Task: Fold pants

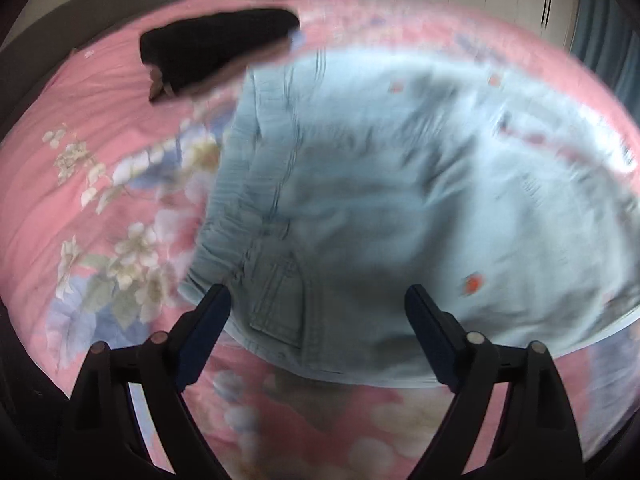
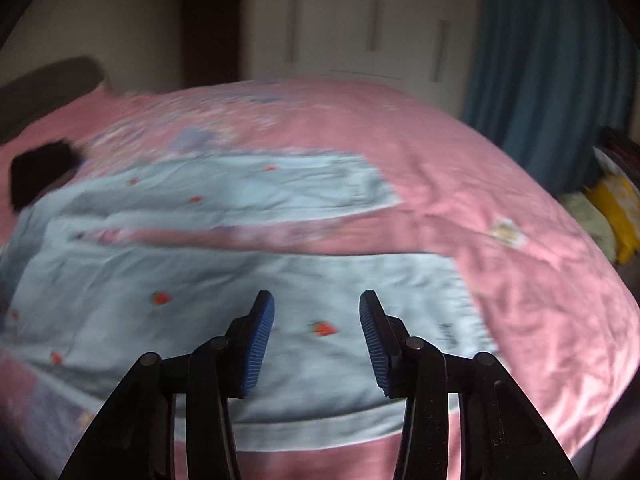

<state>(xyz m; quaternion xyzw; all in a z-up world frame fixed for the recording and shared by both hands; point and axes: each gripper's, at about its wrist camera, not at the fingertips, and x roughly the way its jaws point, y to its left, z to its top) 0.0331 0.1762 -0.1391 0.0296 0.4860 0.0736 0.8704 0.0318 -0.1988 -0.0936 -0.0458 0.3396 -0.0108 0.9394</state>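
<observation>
Left gripper (image 1: 316,312) is held wide open over the waistband end of the pants (image 1: 400,200), nothing between the jaws. Right gripper (image 2: 317,336) is held part open above the near leg, pads clear of the cloth.

Pants are laid flat on the pink floral bedspread (image 1: 104,184), legs apart with a strip of bedspread seen between them. Light blue, small red motifs, back pocket (image 1: 280,304) near the waistband.

Handling judged: soft, light denim-type cloth, limp, likely to sag and crease; best pinched at the waistband corner and at a leg hem (image 2: 472,308).

Beyond the pants, a dark item (image 1: 216,48) lies on the bedspread, possibly another folded garment; blur prevents certainty.
</observation>
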